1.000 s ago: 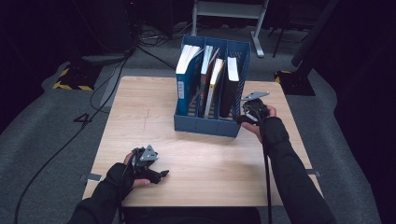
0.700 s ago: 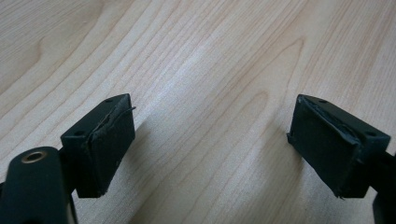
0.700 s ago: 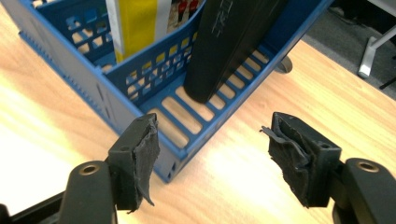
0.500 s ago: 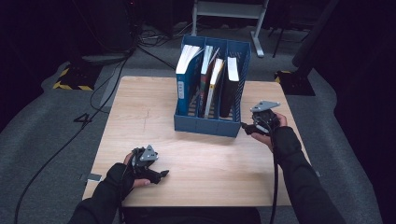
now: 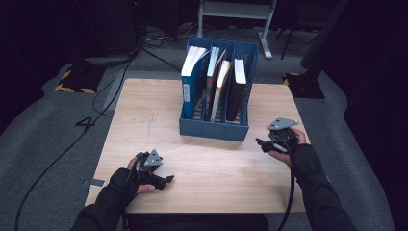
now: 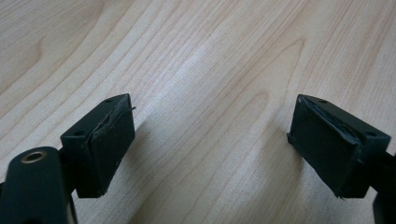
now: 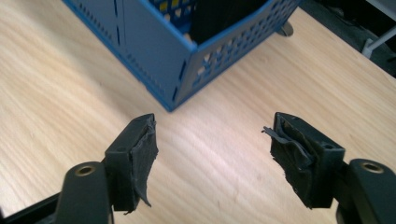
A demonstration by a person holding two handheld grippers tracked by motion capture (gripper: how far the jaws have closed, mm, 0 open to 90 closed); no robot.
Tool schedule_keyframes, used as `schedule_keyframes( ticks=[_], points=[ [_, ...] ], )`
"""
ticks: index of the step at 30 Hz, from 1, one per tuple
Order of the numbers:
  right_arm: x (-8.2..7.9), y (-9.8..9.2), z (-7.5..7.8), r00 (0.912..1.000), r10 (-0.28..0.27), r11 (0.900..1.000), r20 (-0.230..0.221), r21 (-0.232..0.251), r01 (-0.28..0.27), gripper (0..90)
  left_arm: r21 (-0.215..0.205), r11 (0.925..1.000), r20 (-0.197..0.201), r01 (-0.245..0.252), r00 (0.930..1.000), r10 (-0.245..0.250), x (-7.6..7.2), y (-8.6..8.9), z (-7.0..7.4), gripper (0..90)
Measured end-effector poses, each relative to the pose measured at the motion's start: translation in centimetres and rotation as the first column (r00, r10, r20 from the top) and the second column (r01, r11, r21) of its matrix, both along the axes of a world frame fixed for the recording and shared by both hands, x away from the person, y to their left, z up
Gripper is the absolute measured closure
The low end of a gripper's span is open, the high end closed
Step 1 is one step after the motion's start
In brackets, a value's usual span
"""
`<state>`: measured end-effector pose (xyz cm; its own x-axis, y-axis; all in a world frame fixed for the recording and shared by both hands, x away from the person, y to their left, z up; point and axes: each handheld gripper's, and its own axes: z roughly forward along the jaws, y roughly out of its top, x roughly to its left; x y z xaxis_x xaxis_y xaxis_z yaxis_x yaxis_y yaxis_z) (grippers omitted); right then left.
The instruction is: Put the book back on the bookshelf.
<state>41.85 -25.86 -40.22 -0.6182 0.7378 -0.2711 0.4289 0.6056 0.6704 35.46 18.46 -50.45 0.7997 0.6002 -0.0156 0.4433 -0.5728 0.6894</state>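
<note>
The tabletop (image 5: 144, 110) was pale wood and took up the middle of the high view. On its upper centre stood the blue file rack (image 5: 219, 126), a perforated plastic box split into upright slots, with books (image 5: 211, 77) standing in them: a white-edged one at the left, thinner ones in the middle, a dark one at the right. In my right gripper view the rack's (image 7: 154, 51) near corner sat at the upper middle, just ahead of my fingers.

My right gripper (image 5: 263, 144) was at the right of the high view, below the rack's right corner and apart from it, its fingers (image 7: 135, 158) wide with bare wood between them. A second earlier it had been up against the rack's right side; it had since drawn down and away.

My left gripper (image 5: 168, 180) lay at the lower left, fingers (image 6: 107, 140) wide over bare wood, unmoved.
</note>
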Motion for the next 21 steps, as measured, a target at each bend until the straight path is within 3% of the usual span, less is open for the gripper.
schedule_keyframes(
  ticks=[6, 9, 15, 21],
  points=[
    [-1.4, -1.6, -1.3, 1.0, -0.004, 1.0, -0.002, 0.002, 0.004, 31.5, 0.0, 1.0, 0.0, 0.0, 1.0, 0.0, 0.0, 0.0, 0.0, 14.6],
    [-1.8, -2.1, -1.8, 1.0, -0.004, 1.0, -0.002, 0.025, 0.004, 31.6, 0.0, 1.0, 0.0, -0.001, 1.0, 0.001, 0.0, 0.0, 0.0, 14.5],
    [-1.8, -2.1, -2.8, 0.9998, -0.011, 1.0, -0.018, 0.026, 0.011, 31.6, -0.001, 1.0, 0.0, -0.002, 1.0, 0.002, 0.0, 0.0, 0.0, 14.6],
    [-3.1, -2.9, -3.8, 0.9999, 0.006, 1.0, -0.01, 0.01, -0.006, 30.9, -0.001, 1.0, 0.0, -0.003, 1.0, 0.003, 0.0, 0.0, 0.0, 14.6]
  ],
)
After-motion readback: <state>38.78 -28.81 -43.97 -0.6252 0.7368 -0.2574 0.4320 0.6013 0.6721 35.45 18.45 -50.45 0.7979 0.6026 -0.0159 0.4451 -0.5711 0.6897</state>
